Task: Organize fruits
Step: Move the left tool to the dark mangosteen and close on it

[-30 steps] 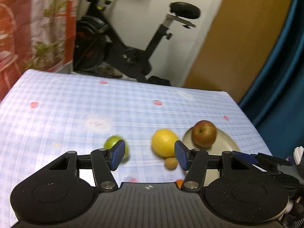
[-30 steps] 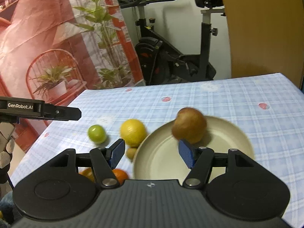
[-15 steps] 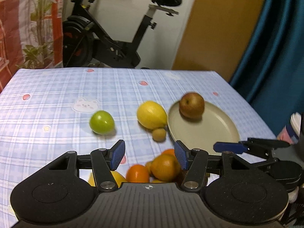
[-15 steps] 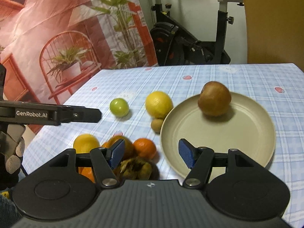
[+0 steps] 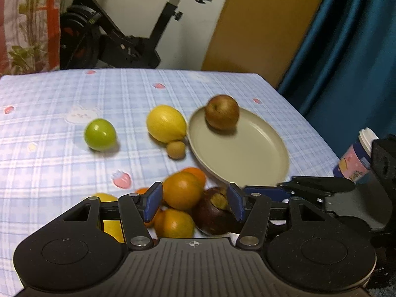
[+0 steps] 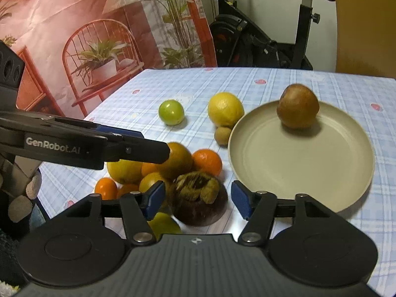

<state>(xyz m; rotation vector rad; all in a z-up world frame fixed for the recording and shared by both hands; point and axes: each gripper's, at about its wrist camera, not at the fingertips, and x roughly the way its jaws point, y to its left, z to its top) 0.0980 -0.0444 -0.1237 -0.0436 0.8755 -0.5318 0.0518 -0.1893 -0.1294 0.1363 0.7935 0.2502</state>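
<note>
A beige plate holds a brownish-red apple at its far rim. Left of it lie a yellow lemon, a small brown fruit and a green lime. A pile of oranges and a dark mangosteen lies near the front edge. My left gripper is open above the pile. My right gripper is open, its fingers either side of the mangosteen, not closed on it.
The table has a blue checked cloth. A lidded paper cup stands beyond the table's right edge. An exercise bike and a wall stand behind the table. The left gripper's finger reaches across the right wrist view.
Both grippers pulled back and lowered towards the near edge, so the orange pile and mangosteen now sit between their fingers. The fruits and the plate have not moved.
</note>
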